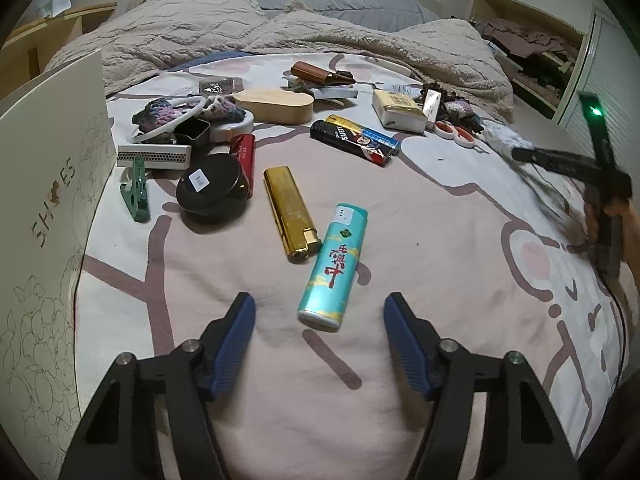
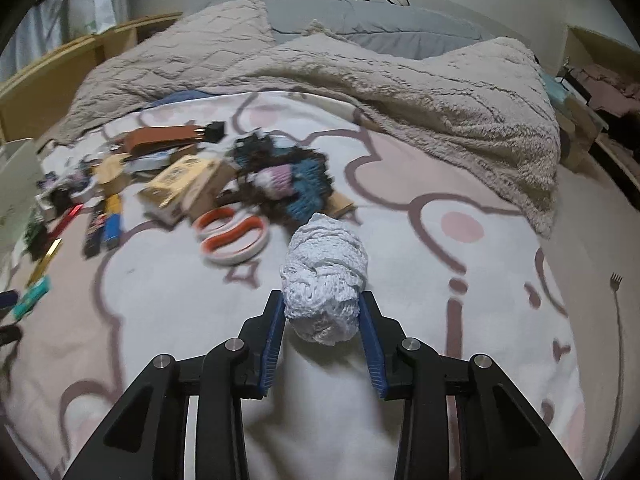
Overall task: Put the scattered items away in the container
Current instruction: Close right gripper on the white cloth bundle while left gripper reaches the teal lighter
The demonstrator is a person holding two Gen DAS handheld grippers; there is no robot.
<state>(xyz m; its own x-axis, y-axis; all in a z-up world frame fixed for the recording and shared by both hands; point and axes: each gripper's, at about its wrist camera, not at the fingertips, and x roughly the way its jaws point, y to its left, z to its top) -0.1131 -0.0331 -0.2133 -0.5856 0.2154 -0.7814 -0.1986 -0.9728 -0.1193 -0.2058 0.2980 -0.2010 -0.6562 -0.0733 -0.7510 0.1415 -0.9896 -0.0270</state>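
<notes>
At the far left a white shoe box (image 1: 52,152) stands on the bed; its inside is hidden. The left tongs (image 1: 319,312) are spread, the teal lighter (image 1: 332,266) lying between their tips, untouched. The right tongs (image 2: 323,308) pinch a white crocheted bundle (image 2: 324,276).

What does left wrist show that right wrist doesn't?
Left wrist only: shoe box, matchbox, black round tin, left gripper open around the teal lighter's end, untouched. Right wrist only: right gripper, jaws pressing a white knit bundle. Both: gold lighter, scissors, beige blanket, though blurred in right wrist.
</notes>
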